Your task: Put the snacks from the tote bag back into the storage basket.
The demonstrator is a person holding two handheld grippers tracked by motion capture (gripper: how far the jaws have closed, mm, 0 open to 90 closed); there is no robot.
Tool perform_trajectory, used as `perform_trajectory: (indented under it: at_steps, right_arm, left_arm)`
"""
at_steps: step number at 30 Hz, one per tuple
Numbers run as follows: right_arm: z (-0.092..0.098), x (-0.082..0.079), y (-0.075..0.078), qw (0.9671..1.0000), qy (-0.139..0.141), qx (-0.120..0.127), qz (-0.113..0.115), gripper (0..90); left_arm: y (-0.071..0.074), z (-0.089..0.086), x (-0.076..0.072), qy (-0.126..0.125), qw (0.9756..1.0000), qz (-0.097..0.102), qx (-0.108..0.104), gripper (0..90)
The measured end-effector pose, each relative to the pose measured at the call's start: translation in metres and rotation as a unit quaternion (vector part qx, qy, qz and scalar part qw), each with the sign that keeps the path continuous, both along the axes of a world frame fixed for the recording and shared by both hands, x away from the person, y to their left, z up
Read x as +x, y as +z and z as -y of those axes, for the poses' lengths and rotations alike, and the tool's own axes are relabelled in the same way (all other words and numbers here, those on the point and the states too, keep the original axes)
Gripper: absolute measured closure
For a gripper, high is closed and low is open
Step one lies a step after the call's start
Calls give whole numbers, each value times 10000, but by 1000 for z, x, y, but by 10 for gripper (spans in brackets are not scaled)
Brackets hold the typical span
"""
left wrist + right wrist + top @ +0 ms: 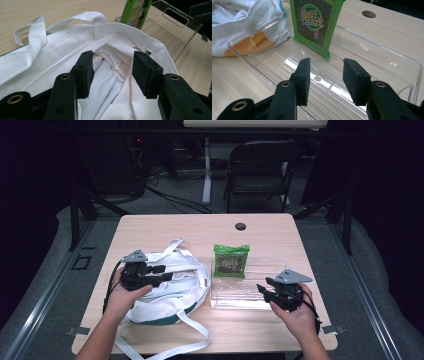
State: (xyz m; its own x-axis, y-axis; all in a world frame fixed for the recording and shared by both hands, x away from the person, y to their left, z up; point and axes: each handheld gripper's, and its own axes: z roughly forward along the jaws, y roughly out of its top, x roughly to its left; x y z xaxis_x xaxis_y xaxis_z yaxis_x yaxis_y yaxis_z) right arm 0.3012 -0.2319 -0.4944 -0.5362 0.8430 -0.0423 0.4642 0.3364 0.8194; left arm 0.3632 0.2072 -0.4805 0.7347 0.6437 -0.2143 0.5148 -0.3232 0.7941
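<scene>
**One bag, one packet, one tray, two grippers on a wooden table**

On the table (150,227) there are three things: one white bag (172,287), one green packet (231,261) and one clear tray (250,297). Two hand-held grippers are above them, one in each hand.

The table top is light wood with fine grain, rectangular, with one round hole (240,226) near its far edge. Behind the table one dark folding chair (260,170) stands on the grey floor.

The bag is soft white cloth, crumpled, with long flat woven straps (165,347) that lie loose around it, one reaching to the near edge. A green band shows at its near bottom. It lies at the left part of the table. In the left gripper view its mouth is open and the folded cloth inside is visible.

The packet is flat, glossy and rectangular, green with a dark panel and printed letters. It stands at the far edge of the tray, just right of the bag.

The tray is thin transparent plastic, rectangular with rounded corners and a low rim, and it reflects the light.

The left gripper (165,273) hovers over the bag mouth, jaws apart, nothing between them. The right gripper (264,290) is at the near right part of the tray, jaws also apart and empty, pointing toward the packet.
</scene>
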Motion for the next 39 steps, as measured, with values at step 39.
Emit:
perform_trajectory:
  at_steps: [39]
  right_arm:
    - [-3,-6,-24,9993,-149,284,192,550]
  left_arm:
    - [-28,1,-8,90,9999,6,129,488]
